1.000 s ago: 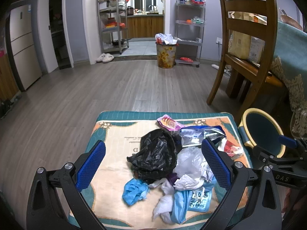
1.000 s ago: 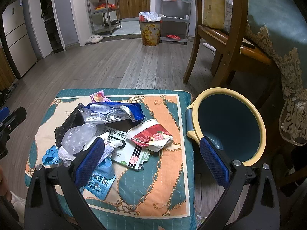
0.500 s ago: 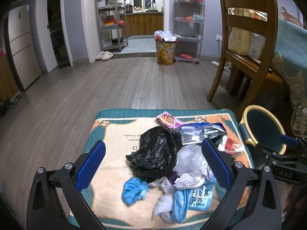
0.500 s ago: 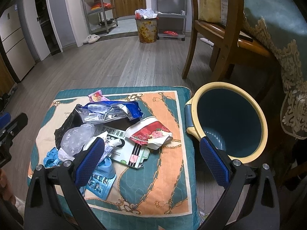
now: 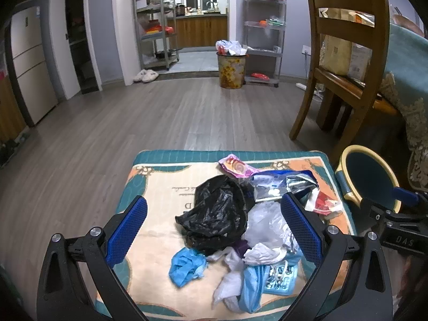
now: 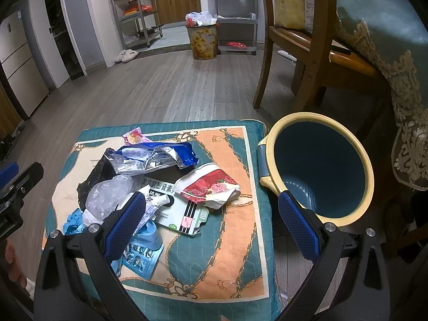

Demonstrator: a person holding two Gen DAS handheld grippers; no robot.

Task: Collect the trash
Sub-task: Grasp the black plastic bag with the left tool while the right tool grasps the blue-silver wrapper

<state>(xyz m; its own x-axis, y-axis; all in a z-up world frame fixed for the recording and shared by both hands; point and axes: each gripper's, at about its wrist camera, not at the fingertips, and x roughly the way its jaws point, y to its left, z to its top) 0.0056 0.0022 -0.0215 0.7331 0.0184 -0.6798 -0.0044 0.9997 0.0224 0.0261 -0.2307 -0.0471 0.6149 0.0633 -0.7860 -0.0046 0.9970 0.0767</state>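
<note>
A pile of trash lies on a teal and orange cushion (image 5: 157,187) (image 6: 235,230): a black plastic bag (image 5: 216,214), a clear bag (image 5: 264,224) (image 6: 107,195), a blue crumpled glove (image 5: 186,266), a blue foil wrapper (image 6: 157,155), a red flowered packet (image 6: 211,187), a white medicine box (image 6: 176,208) and a blister pack (image 6: 140,258). A teal bin with a yellow rim (image 6: 318,165) (image 5: 369,176) stands right of the cushion. My left gripper (image 5: 214,230) is open above the pile's near side. My right gripper (image 6: 211,222) is open over the cushion's right part, holding nothing.
A wooden chair (image 5: 345,61) (image 6: 302,40) and a table with a teal cloth (image 6: 388,21) stand at the right. A full flowered bin (image 5: 231,69) and metal shelves (image 5: 155,24) stand at the far wall. Wooden floor (image 5: 133,123) surrounds the cushion.
Both grippers have drawn back and risen slightly, so the cushion and pile sit a little farther away. Both stay open and the trash has not moved.
</note>
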